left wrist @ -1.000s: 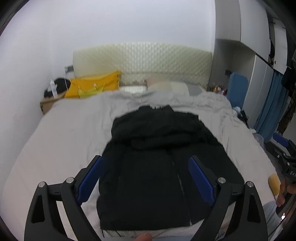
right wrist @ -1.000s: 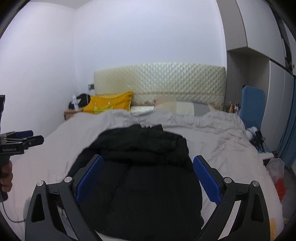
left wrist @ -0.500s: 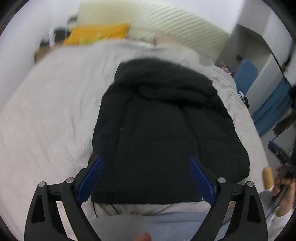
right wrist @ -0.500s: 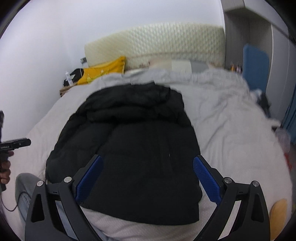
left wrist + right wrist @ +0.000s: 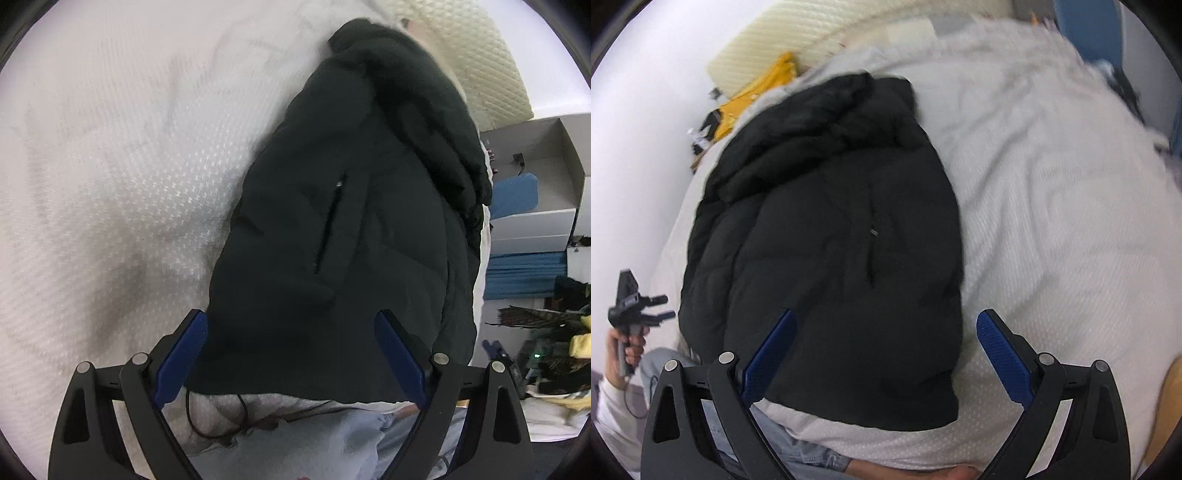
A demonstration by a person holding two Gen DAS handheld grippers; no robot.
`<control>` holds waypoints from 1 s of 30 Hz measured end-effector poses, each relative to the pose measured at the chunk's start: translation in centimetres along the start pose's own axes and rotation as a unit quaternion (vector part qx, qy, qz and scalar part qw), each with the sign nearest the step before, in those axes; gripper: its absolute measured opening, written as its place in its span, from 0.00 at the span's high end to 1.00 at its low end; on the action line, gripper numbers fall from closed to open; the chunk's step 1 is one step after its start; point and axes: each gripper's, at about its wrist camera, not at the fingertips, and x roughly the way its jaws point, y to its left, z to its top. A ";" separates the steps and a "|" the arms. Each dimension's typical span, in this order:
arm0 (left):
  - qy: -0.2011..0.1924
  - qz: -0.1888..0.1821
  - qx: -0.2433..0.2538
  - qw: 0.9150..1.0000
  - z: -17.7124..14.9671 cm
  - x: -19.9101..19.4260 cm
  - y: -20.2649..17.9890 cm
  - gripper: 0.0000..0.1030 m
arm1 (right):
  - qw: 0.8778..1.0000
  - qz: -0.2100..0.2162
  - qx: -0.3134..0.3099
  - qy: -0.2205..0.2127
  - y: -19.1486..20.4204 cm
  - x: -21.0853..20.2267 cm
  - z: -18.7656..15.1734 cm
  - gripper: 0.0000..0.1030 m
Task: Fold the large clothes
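Observation:
A black padded jacket lies spread on a white textured bedspread, hood toward the headboard and hem toward me. My left gripper is open and empty, hovering over the jacket's lower left part near the hem. In the right wrist view the jacket fills the middle. My right gripper is open and empty above the jacket's lower right part near its hem. The left gripper also shows there, held in a hand at the far left.
A cream quilted headboard and a yellow cushion lie at the far end. Blue furniture and cluttered shelves stand right of the bed. A thin dark cord lies by the hem. Bare bedspread stretches right of the jacket.
Both grippers have tilted down and moved closer over the jacket's lower half. The left swung toward its left side, the right toward its right side. Jaws stayed open.

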 end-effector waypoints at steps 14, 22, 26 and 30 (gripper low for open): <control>0.077 -0.092 0.043 0.992 2.9 5.9 -0.8 0.19 | 0.979 0.086 0.168 0.073 -5.7 6.9 0.1 0.05; 0.074 -0.176 0.089 0.978 2.0 4.6 -4.9 0.19 | 0.964 0.170 0.198 0.057 -5.1 6.6 -0.1 0.03; 0.078 -0.158 0.055 0.983 2.3 5.1 -3.9 0.19 | 0.960 0.212 0.176 0.051 -4.0 6.3 0.2 0.03; 0.094 -0.117 0.029 0.988 2.6 6.2 -3.0 0.19 | 0.963 0.206 0.155 0.072 -2.8 7.4 0.3 0.03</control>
